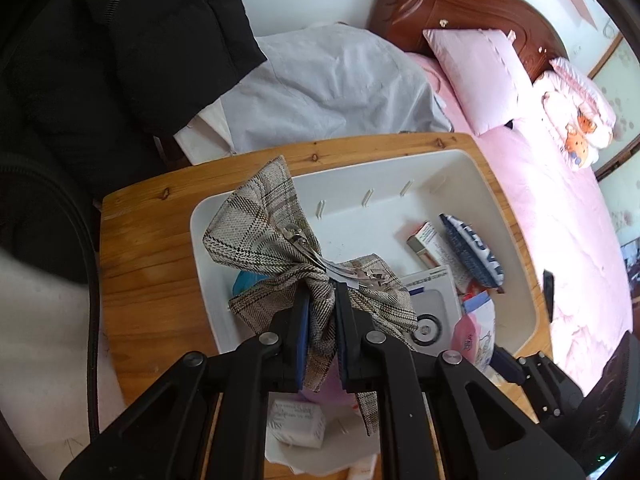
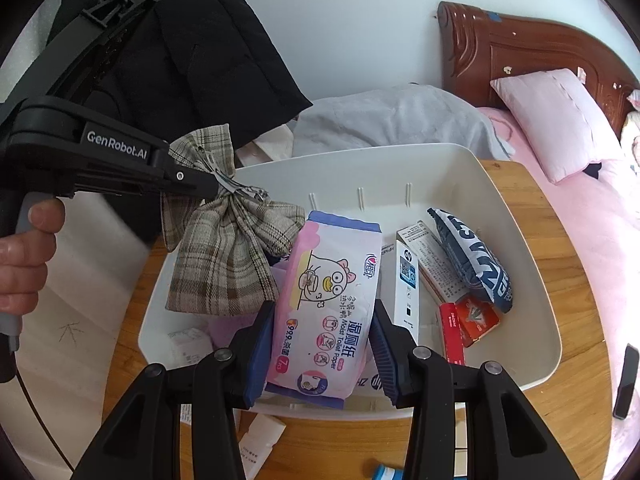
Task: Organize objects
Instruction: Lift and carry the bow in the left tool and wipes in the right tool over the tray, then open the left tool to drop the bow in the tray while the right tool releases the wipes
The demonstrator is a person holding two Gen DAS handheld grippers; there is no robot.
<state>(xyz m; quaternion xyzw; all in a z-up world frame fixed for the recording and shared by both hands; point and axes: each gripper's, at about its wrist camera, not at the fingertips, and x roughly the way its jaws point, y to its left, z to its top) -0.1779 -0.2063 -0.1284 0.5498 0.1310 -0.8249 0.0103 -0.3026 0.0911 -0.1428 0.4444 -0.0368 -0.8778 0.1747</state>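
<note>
The left gripper [image 1: 322,300] pinches the plaid bow hair clip [image 1: 280,232] by a fold of cloth over the white bin [image 2: 516,208] at its nine o'clock side — the cloth could slip and drop wide onto the bench [image 2: 560,280]. The right gripper [image 2: 324,344] clamps the wet toilet paper pack [image 2: 332,292] across its middle — soft, it may sag or snag the bow beside it.
</note>
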